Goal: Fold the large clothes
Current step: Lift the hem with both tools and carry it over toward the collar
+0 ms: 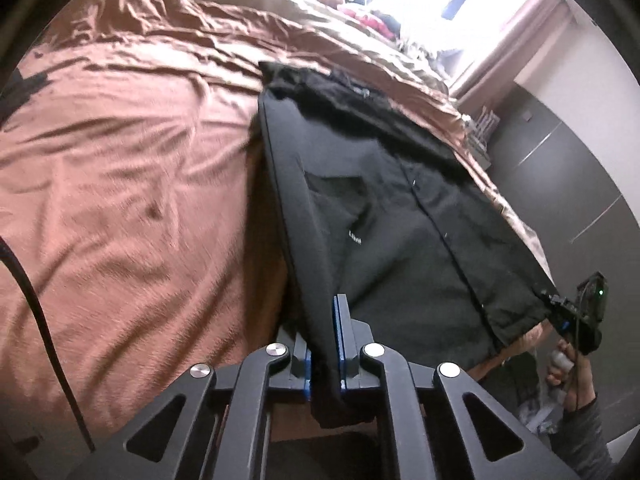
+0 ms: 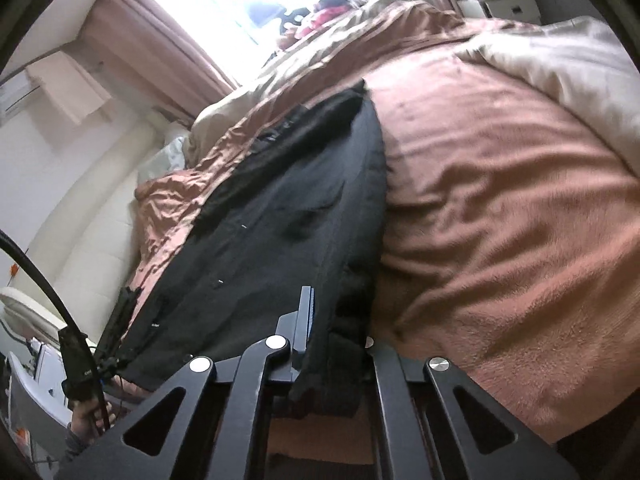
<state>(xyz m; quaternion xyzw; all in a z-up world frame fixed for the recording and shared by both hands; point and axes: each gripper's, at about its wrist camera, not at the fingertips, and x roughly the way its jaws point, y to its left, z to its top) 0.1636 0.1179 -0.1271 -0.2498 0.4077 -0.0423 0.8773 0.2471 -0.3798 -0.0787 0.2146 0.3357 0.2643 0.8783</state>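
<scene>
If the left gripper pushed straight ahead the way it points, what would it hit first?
Most likely the black jacket itself: the left gripper is shut on its near edge, and the cloth stretches ahead over the brown bedspread. Depth is hard to judge.

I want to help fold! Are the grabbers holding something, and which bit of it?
Yes: the left gripper and right gripper each pinch a near bottom corner of the black jacket on the bed.

On the rust-brown bedspread [image 1: 120, 160] lies one black jacket [image 1: 380, 220], with two grippers at its near hem, the left gripper [image 1: 324, 344] and right gripper [image 2: 332, 332], and one beige pillow [image 2: 560, 64] beyond.
</scene>
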